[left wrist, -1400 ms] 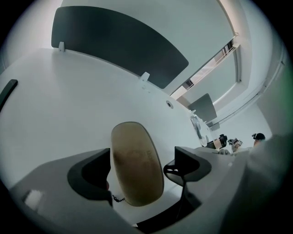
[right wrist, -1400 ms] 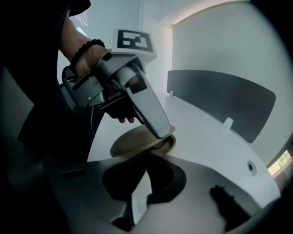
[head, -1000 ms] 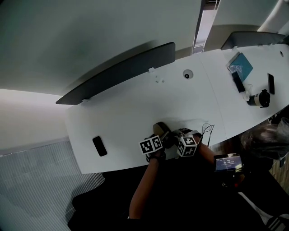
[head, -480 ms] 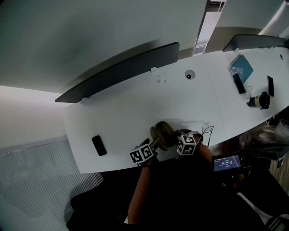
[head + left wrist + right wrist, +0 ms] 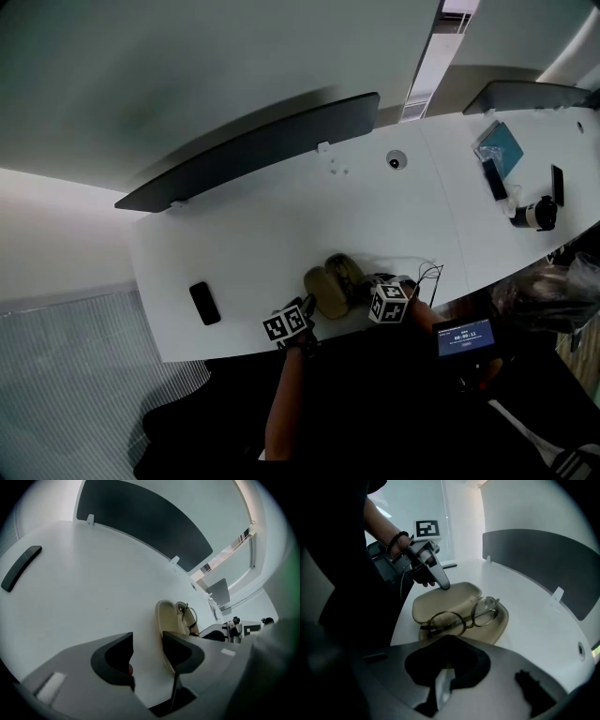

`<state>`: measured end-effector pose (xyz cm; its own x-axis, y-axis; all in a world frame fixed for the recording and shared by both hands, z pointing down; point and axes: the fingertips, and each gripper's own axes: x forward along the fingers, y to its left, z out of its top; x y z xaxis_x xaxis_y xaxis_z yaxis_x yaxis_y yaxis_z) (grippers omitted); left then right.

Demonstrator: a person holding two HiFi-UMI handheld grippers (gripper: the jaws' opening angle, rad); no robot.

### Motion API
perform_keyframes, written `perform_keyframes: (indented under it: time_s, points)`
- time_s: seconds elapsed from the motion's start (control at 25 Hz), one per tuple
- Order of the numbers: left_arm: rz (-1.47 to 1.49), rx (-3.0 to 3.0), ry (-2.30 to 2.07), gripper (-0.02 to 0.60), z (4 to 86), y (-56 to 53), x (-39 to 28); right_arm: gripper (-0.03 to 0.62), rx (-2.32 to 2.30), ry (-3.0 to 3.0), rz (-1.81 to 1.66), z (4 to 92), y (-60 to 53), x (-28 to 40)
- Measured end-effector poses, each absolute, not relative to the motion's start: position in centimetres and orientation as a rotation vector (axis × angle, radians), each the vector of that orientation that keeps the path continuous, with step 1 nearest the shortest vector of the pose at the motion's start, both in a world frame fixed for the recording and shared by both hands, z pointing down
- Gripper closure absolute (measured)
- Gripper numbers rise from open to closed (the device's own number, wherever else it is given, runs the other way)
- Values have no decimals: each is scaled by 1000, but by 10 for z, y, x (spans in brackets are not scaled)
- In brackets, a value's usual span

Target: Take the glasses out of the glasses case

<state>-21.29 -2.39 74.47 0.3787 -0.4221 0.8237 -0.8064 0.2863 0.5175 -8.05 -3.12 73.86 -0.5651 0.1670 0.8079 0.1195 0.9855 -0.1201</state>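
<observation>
The tan glasses case lies open near the table's front edge, its lid folded flat beside the base. Round-rimmed glasses rest in the base, also visible as glasses in the left gripper view. My left gripper hovers at the lid's outer edge. Its jaws are closing, and only bare table shows between them. My right gripper is shut at the near end of the case, and its jaws hide that end. The right gripper sits just right of the case.
A black phone lies on the white table to the left. A dark divider panel runs along the far edge. Thin cables lie right of the case. A teal notebook and a black cylinder sit far right.
The case lid has swung open to the left and now lies flat. My left gripper has drawn back left toward the table's front edge. My right gripper has stayed put.
</observation>
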Motion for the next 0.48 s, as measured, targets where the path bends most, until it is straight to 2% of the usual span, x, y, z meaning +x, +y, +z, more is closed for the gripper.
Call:
perform_keyframes:
  time_s: [0.28, 0.48]
  points:
    - [306, 1330, -1227, 383, 751, -27, -214, 585, -179, -2173, 117, 740, -31, -82]
    - [239, 1412, -1242, 382, 729, -37, -213, 585, -106, -2195, 536, 727, -35, -85]
